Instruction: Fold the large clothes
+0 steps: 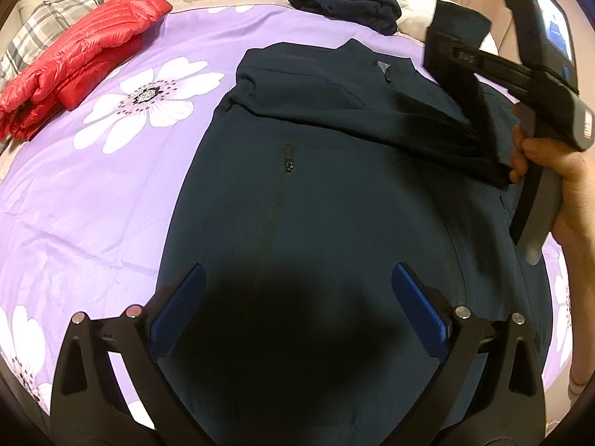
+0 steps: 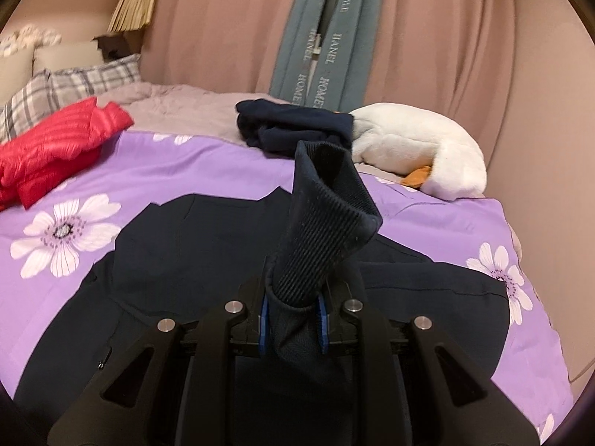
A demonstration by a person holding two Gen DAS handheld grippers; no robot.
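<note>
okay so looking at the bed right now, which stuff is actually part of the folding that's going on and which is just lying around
In the job:
- navy jacket spread on the bedspread
- its ribbed cuff, clamped in the right claw
- left claw, open above the jacket

Lying about:
- red puffer jacket
- folded dark garment
- white plush toy
- plaid pillow

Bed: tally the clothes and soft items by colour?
Navy: 2, the spread jacket and a folded garment
Red: 1, the down jacket
White: 1, the plush toy
Plaid: 1, the pillow
Total: 5
</note>
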